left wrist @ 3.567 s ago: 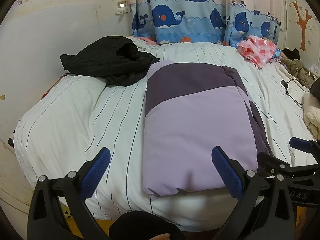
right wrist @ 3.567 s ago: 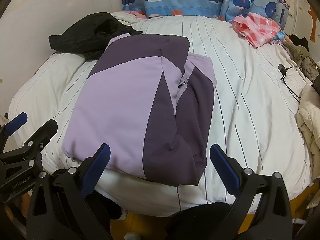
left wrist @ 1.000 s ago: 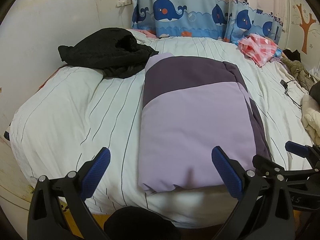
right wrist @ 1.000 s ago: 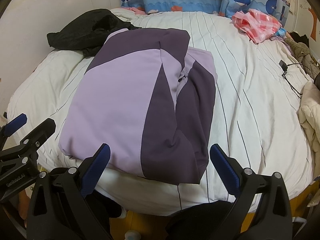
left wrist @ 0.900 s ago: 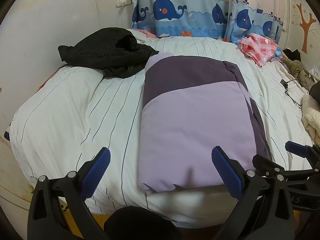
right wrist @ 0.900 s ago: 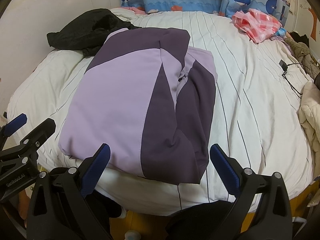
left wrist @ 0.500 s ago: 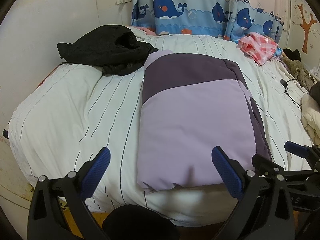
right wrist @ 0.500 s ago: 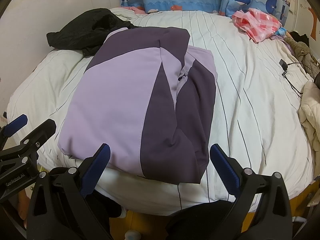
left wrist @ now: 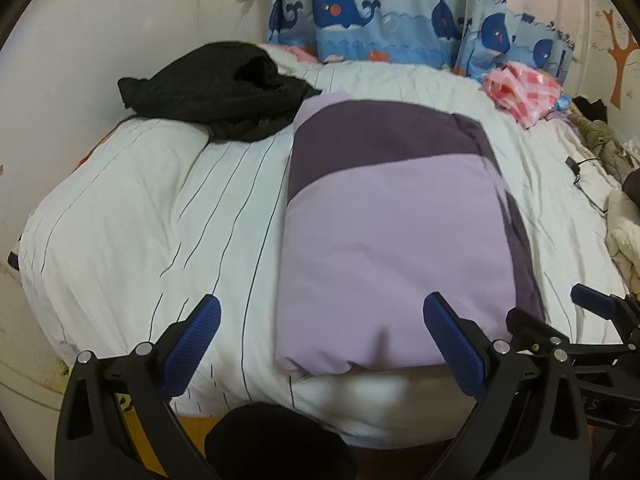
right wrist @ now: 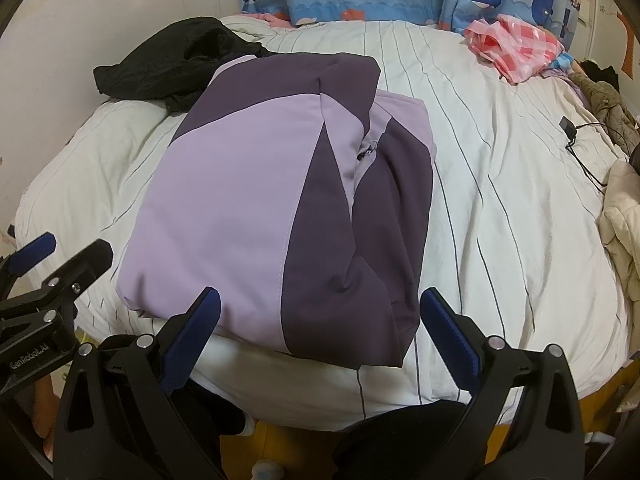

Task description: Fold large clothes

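A folded jacket [left wrist: 392, 232] [right wrist: 280, 208] in light lilac and dark purple lies flat on the striped white bed [left wrist: 160, 216] [right wrist: 500, 184], its near edge close to the bed's front. My left gripper [left wrist: 320, 340] is open at the bed's front edge, its right finger over the jacket's near corner, nothing between the pads. My right gripper [right wrist: 320, 336] is also open, straddling the jacket's dark near-right corner without touching it. Each gripper shows at the edge of the other's view.
A crumpled black garment [left wrist: 216, 88] [right wrist: 172, 60] lies at the back left of the bed. A pink checked cloth [left wrist: 524, 92] [right wrist: 516, 46] sits at the back right. A cable with a charger [right wrist: 572, 132] and a cream coat [right wrist: 624, 220] lie at the right. Whale curtains [left wrist: 384, 24] hang behind.
Both grippers have crept slightly forward and lower toward the bed; the jacket sits a little larger in view. Nothing was gripped and the jacket has not moved.
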Tool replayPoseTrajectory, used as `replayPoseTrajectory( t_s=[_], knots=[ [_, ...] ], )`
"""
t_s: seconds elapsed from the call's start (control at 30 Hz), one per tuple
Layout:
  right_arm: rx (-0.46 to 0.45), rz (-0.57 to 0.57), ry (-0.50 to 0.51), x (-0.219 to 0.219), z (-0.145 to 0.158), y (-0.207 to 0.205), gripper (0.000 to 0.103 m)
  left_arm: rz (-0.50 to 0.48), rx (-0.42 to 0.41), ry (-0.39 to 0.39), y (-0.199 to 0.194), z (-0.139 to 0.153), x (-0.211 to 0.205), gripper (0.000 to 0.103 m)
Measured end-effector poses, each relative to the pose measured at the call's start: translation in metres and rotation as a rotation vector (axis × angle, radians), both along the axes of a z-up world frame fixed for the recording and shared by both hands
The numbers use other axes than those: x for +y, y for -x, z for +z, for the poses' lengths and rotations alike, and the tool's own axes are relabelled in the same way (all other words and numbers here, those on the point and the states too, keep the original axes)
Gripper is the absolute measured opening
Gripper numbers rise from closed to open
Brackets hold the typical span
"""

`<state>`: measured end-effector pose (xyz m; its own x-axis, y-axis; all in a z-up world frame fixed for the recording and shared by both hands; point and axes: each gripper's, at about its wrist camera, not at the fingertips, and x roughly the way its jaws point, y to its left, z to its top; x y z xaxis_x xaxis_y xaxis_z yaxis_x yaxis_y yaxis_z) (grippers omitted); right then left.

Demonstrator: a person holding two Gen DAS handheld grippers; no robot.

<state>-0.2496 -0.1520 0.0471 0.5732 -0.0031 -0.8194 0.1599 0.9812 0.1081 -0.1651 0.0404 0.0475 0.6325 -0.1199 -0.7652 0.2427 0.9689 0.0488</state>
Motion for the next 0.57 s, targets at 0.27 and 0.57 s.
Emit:
replayPoseTrajectory(
  t_s=[0.27,0.57],
  knots=[
    [-0.018,0.004,-0.015,0.001,0.005,0.005,0.096,-0.029,-0.034,0.073,0.005,0.007,0.011,0.098],
    [-0.047,-0.003,0.004,0.009,0.017,0.013,0.096,0.016,-0.02,0.022,0.002,0.008,0.012,0.098]
  ],
)
